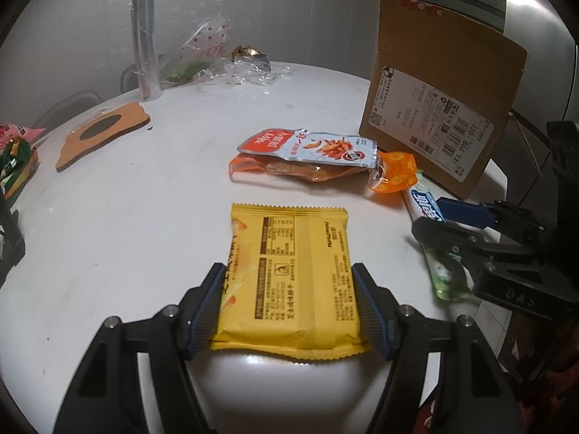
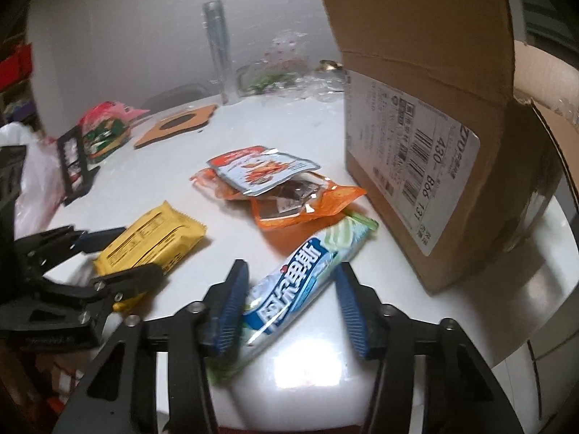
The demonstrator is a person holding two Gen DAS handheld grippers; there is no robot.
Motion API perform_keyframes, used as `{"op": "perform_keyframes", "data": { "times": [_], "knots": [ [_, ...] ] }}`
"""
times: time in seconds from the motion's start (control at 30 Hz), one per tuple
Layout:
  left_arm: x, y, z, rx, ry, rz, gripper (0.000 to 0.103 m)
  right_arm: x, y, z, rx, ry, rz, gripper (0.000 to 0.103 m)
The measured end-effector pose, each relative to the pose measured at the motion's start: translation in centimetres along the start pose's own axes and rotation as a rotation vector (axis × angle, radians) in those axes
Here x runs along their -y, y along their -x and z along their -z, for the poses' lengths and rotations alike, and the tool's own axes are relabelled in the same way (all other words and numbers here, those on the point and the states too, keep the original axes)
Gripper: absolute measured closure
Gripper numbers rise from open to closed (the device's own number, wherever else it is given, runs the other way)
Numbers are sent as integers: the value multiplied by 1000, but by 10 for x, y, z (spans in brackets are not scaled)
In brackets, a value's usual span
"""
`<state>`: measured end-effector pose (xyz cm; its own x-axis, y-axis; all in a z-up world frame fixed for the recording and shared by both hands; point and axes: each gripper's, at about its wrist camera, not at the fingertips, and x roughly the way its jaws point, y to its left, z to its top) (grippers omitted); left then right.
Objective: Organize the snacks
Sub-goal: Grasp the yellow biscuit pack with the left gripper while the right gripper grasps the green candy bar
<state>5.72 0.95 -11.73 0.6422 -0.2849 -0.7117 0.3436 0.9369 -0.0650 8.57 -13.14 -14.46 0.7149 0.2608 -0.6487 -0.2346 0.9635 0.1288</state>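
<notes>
"430-866 131" on box label (image 2: pixel 419 159)

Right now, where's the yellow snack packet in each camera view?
Left wrist: yellow snack packet at bottom centre, pressed between the left gripper fingers.
Right wrist: it lies at left of centre, with the left gripper around it.
Shared landmark: cardboard box, on the right in both.

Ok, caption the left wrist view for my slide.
Left tongs clamp a yellow snack packet on the white table, orange pouches and a cardboard box beyond.
</notes>
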Motion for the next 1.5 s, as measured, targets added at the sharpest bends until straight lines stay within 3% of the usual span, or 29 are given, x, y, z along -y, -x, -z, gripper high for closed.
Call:
{"op": "perform_keyframes", "data": {
  "times": [0.2,0.33,0.73,0.83,1.0,1.23,1.5],
  "knots": [
    [0,5,5,12,15,25,37,10,11,4,-32,95,-43,62],
    [2,6,5,16,18,24,37,21,20,7,-33,98,17,61],
    [6,-1,-2,13,12,19,37,21,17,12,-2,-15,101,62],
    [4,-2,-2,18,17,15,37,16,14,12,5,5,130,78],
    [4,-2,-3,12,13,16,37,15,15,14,15,37,174,81],
    [3,1,-4,15,22,10,37,27,33,18,35,44,145,81],
    [5,32,-16,83,15,-12,37,16,58,12,78,122,0,81]
  ]
}}
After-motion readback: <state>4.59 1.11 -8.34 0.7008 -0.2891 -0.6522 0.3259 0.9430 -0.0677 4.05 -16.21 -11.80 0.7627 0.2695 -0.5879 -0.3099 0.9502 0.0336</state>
